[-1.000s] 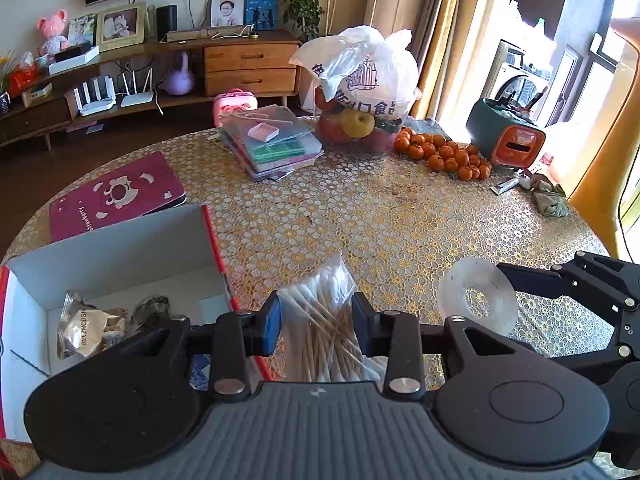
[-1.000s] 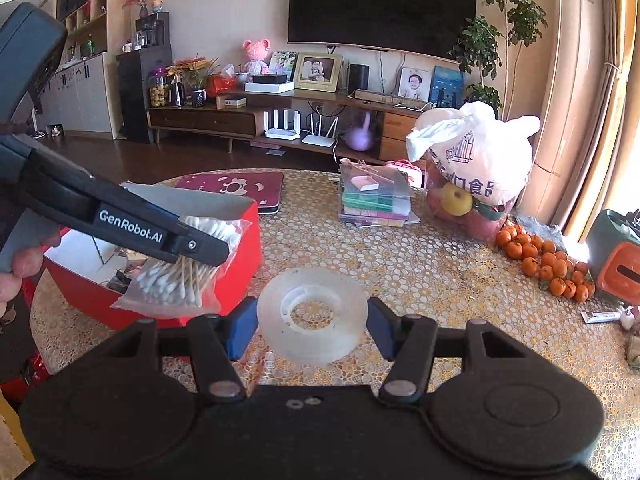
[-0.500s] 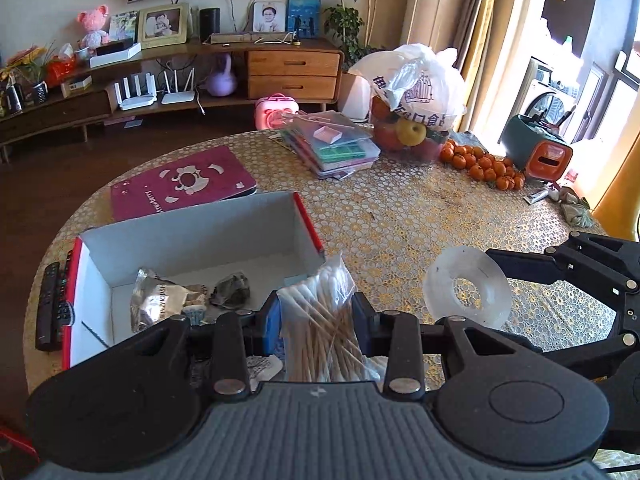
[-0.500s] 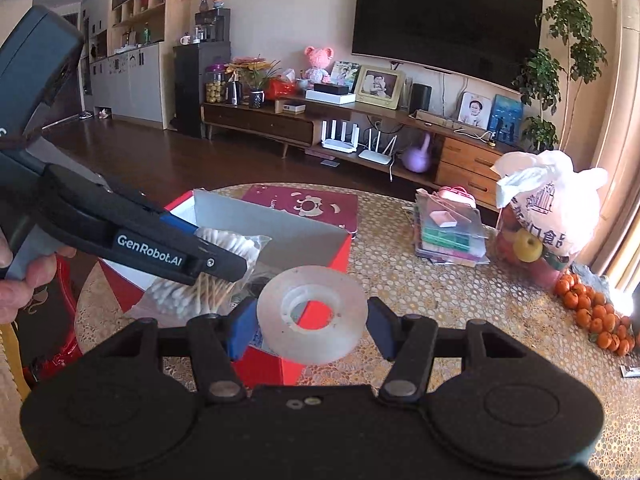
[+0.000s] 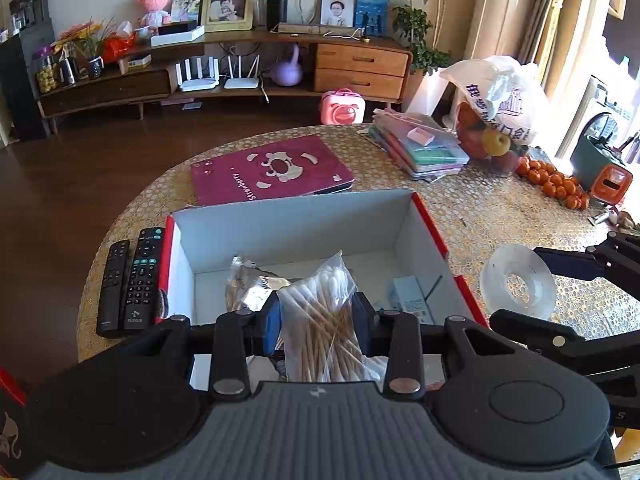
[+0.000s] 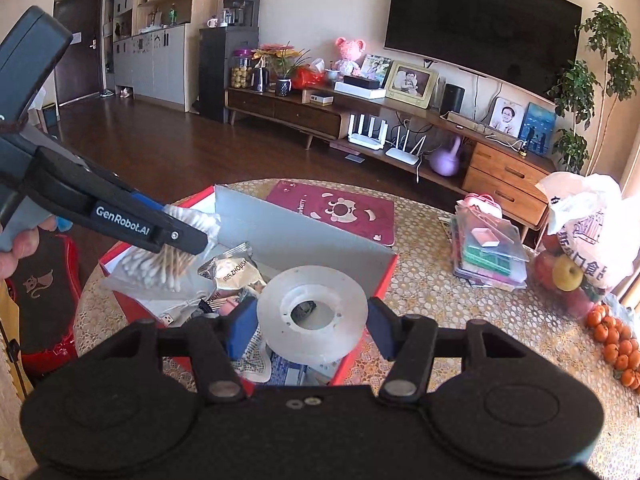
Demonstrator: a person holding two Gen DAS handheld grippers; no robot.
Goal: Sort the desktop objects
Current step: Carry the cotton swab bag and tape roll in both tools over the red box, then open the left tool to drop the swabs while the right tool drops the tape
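A round table (image 5: 500,216) with a gold lace-patterned cloth is carrying everything, and near its front edge a red-sided cardboard box (image 5: 304,216) with a white interior is sitting open, holding a silver foil packet (image 6: 230,270) and other small clutter. Behind the box a maroon strawberry-print book (image 5: 272,170) is lying flat, a stack of clear plastic cases (image 5: 420,148) is resting further right, and a white bag of fruit (image 5: 496,100) is standing beside loose oranges (image 5: 554,182). Two black remotes (image 5: 130,280) are lying just left of the box. The left gripper (image 5: 318,320) is clamping a clear bag of cotton swabs (image 5: 324,316) between its blue pads and hovering over the near part of the box. The right gripper (image 6: 312,320) is pinching a translucent tape roll (image 6: 312,314) by its outer rim; in the right wrist view it is hanging above the box's near right corner.
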